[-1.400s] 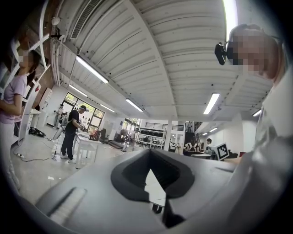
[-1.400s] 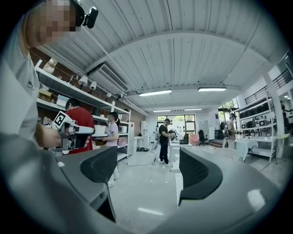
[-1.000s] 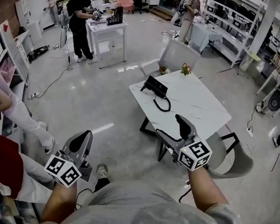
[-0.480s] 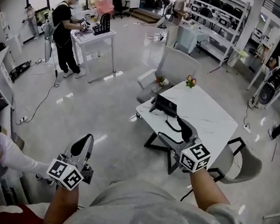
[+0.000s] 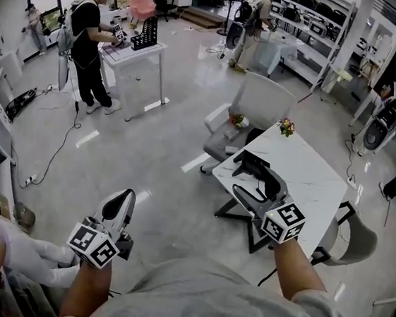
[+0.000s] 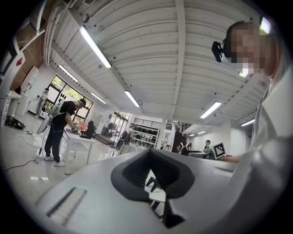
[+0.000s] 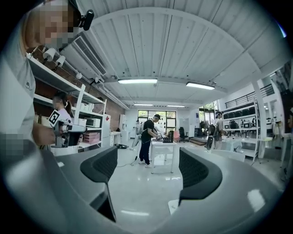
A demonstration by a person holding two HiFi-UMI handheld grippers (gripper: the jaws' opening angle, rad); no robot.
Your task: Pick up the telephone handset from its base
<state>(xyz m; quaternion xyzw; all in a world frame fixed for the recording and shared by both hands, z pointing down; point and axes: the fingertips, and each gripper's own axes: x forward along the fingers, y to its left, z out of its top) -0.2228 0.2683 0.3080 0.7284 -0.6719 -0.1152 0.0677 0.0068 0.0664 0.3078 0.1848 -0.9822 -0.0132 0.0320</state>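
The phone (image 5: 253,163) sits on the white desk (image 5: 312,181), at about 1 o'clock in the head view (too small there to make out its parts), with its cord (image 5: 240,192) looping toward 6 o'clock. The right gripper (image 7: 151,171) hangs near the phone's 6 o'clock side, jaws released and empty. The left gripper (image 6: 153,176), at 7 o'clock over the floor, has its jaws clenched on nothing.

In the head view the right gripper (image 5: 255,187) covers the near part of the black desk telephone (image 5: 251,162) on the white marble worktop (image 5: 316,182); its handset and base are too small to tell apart. The small flower pot (image 5: 285,127) at the far edge shows no detail. The worktop partly hides a grey chair (image 5: 261,101).
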